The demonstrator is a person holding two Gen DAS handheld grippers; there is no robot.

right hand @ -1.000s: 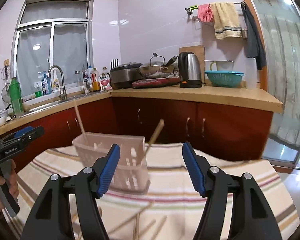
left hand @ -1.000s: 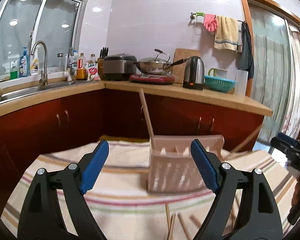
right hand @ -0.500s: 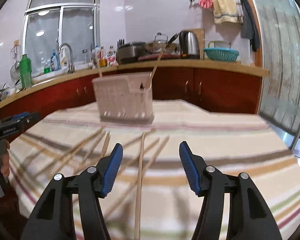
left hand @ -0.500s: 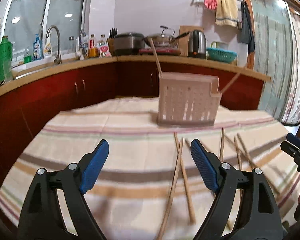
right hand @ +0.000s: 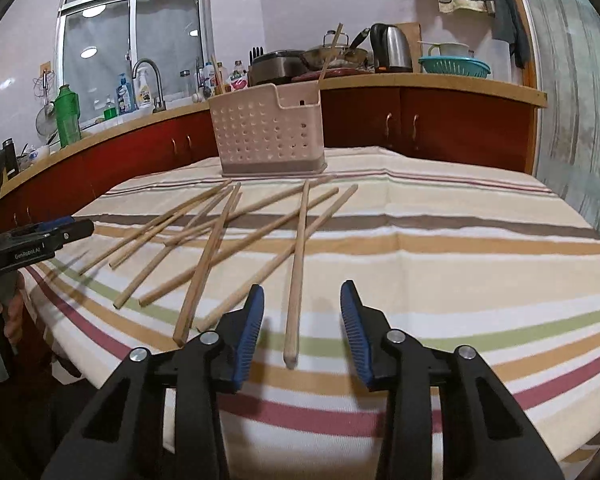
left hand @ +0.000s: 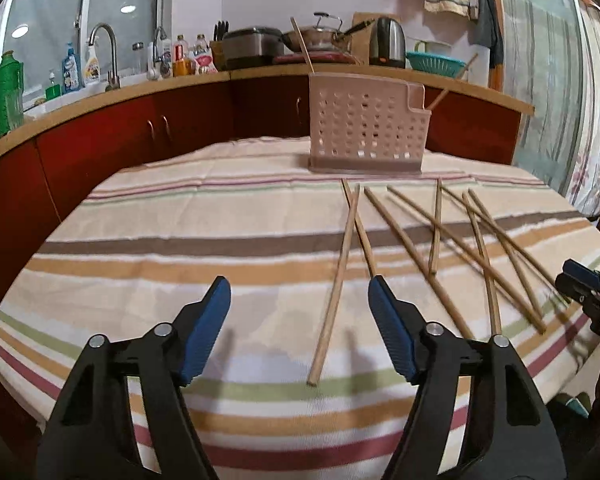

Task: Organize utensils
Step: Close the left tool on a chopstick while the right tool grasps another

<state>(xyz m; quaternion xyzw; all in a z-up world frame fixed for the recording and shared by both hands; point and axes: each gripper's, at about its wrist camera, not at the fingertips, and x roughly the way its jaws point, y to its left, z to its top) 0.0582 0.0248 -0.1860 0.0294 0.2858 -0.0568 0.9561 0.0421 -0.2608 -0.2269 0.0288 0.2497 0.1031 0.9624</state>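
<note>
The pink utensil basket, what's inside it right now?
Two wooden chopsticks poke out of the pink utensil basket: one leans right, another left. Its perforated walls hide their lower ends and anything else inside.

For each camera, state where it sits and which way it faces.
Left wrist: on the left tool, facing over the striped cloth to the basket; the right tool shows at right.
Right wrist: on the right tool, one chopstick between its open jaws; the left tool and a hand at left.
Shared: basket, chopsticks, cloth, counter.
</note>
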